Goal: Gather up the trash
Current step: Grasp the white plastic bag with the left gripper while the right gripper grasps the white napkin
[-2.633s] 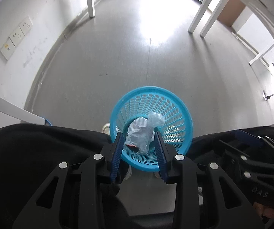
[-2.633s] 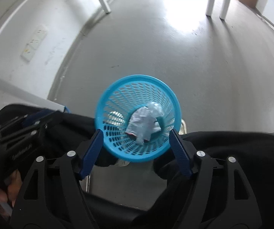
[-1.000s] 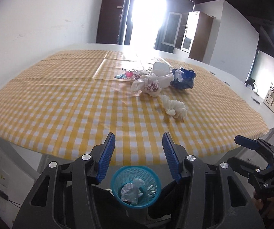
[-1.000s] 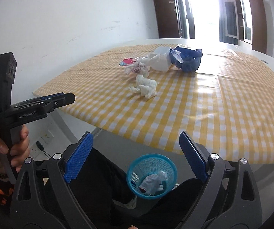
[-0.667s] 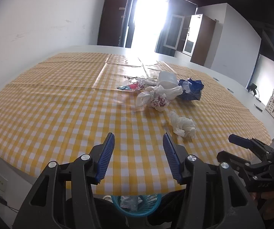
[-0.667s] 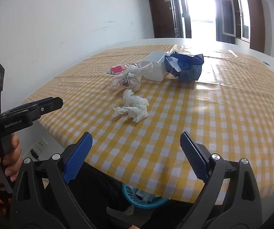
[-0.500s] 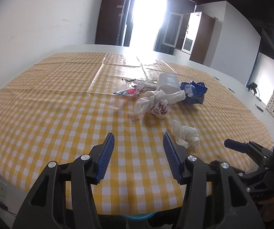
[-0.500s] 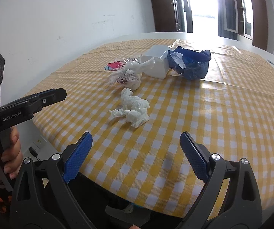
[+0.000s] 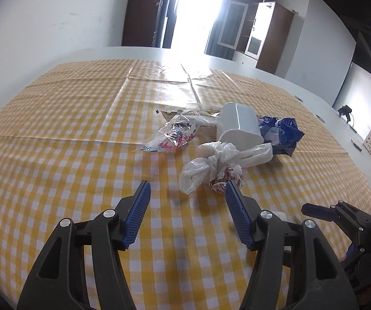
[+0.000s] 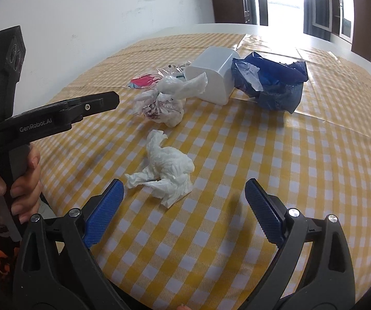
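Note:
Trash lies on a yellow checked tablecloth. A knotted white plastic bag sits just beyond my left gripper, whose jaws are opening with nothing between them. Behind the bag lie a clear wrapper, a tipped white container and a crumpled blue bag. A crumpled white tissue lies just ahead of my right gripper, which stands wide open and empty. The same plastic bag, white container and blue bag lie farther back.
The right gripper's black body shows at the right of the left wrist view. A hand holds the left gripper's black body at the left of the right wrist view. A white wall and dark cabinets stand behind the table.
Both grippers rose from the blue basket on the floor and moved forward over the table toward the trash. The basket dropped out of view. The left jaws widened.

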Available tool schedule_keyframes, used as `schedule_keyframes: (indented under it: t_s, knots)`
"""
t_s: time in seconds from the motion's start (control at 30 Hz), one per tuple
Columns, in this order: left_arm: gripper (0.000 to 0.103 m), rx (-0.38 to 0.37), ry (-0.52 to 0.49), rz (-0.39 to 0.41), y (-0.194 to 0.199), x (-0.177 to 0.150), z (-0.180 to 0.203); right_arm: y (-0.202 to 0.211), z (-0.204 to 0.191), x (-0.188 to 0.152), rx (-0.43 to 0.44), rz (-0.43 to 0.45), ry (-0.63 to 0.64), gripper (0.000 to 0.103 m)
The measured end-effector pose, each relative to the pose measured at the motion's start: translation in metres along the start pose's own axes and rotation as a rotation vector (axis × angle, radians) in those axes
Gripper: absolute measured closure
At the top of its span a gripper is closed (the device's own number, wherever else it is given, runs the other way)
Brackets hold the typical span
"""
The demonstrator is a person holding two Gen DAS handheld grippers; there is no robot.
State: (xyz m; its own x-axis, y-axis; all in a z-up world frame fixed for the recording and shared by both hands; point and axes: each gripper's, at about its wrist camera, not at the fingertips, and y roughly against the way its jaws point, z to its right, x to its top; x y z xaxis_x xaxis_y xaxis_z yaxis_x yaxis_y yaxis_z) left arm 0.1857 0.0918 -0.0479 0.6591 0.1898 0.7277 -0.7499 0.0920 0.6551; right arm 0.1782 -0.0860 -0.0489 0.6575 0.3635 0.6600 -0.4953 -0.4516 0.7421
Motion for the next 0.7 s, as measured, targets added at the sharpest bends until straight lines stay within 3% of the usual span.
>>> schedule_keyframes:
  t_s: [0.4,0.5,0.57,0.6,0.7]
  knots:
    - [0.038,-0.060,-0.056,-0.103,-0.044,0.023,0.018,-0.017,0.008,0.016,0.047,-0.035,-0.016,0.029]
    - [0.037,-0.099,-0.037,-0.119,-0.050,0.026,0.018,-0.017,0.006,0.018,0.049,-0.041,-0.011,0.044]
    - [0.044,-0.129,-0.032,-0.125,-0.053,0.025,0.018,-0.018,0.005,0.017,0.067,-0.049,-0.010,0.064]
    - [0.047,-0.149,-0.027,-0.127,-0.054,0.025,0.018,-0.020,0.003,0.020,0.073,-0.051,-0.007,0.068]
    - [0.075,-0.177,0.008,-0.106,-0.052,0.027,0.015,-0.020,0.001,0.018,0.080,-0.045,-0.005,0.078]
